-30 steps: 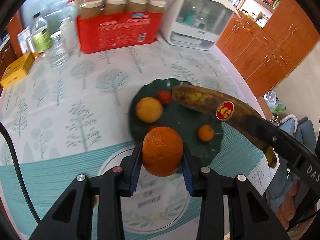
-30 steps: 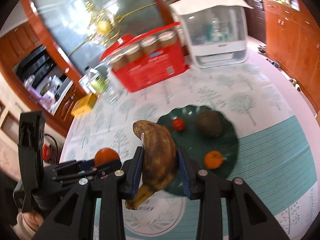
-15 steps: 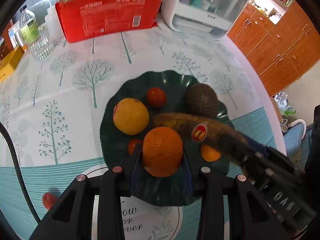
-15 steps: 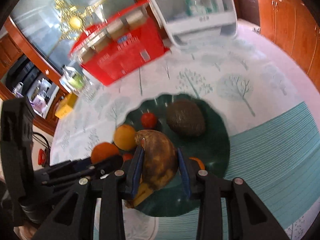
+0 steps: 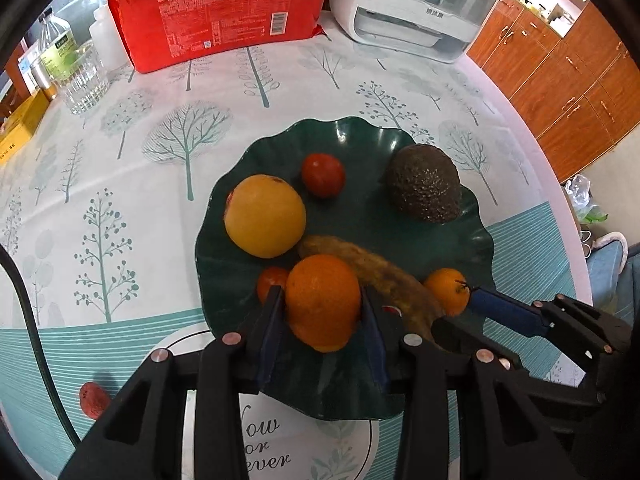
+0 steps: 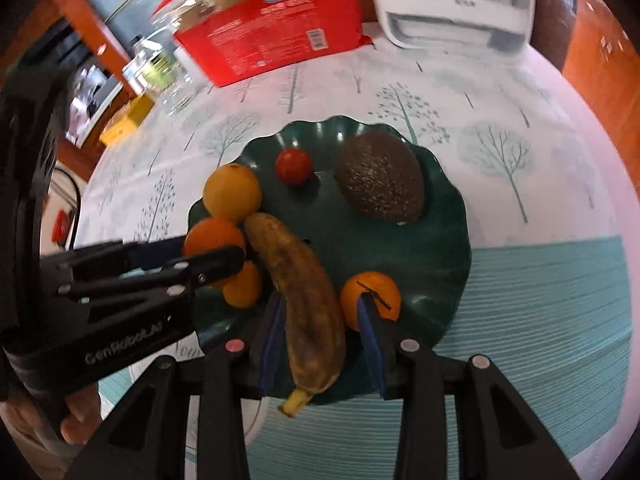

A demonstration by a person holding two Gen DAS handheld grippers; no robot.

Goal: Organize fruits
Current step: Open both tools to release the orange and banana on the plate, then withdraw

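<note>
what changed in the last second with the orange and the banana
Both came down from above the table onto the green plate. The right gripper has just been opening: its fingers stand off the banana, which lies on the plate. The left gripper is shut on the orange, now low over the plate. The avocado, tomato and yellow fruit stayed put.

You get bright, even daylight; glare spots dot the green plate's rim (image 5: 340,136). Fisheye bends the edges, and your right view smears with motion blur.
</note>
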